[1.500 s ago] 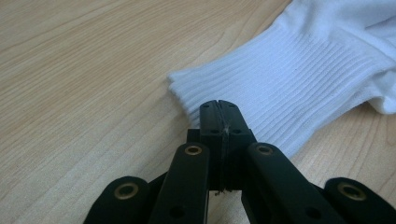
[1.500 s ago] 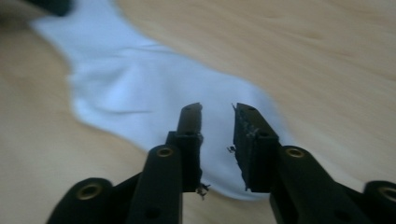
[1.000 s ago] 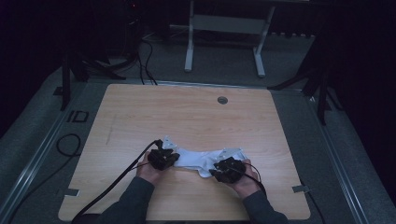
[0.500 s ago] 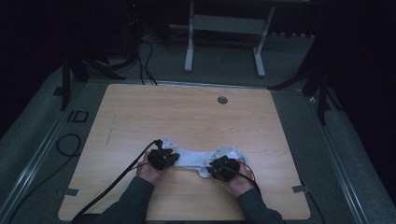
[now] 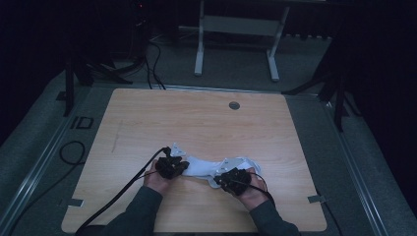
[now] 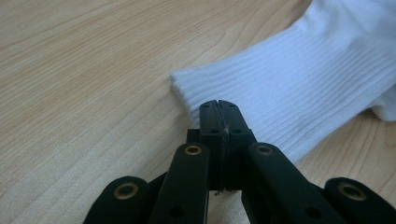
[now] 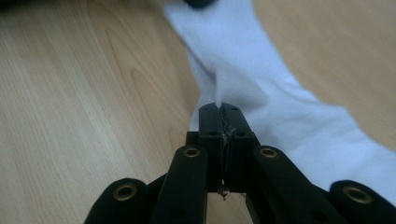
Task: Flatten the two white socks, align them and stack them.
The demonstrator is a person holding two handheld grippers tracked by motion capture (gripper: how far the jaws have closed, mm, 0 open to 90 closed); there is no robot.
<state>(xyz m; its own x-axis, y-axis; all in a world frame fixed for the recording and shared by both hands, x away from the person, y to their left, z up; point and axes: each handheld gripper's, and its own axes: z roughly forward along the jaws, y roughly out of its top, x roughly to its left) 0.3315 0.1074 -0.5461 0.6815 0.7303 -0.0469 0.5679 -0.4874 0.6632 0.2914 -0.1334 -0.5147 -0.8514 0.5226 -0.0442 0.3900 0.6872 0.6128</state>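
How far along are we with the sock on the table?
Done: the left gripper is shut on the ribbed cuff of the white sock. In hand: the right gripper has just been closing, now pinching cloth near the other end. Left: lifting or folding; the sock lies flat on the table.

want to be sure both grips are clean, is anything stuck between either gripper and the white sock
Nothing visible. The left gripper is shut on the white sock's ribbed cuff, the right gripper has just closed on its other end, and bare wooden table surrounds it.
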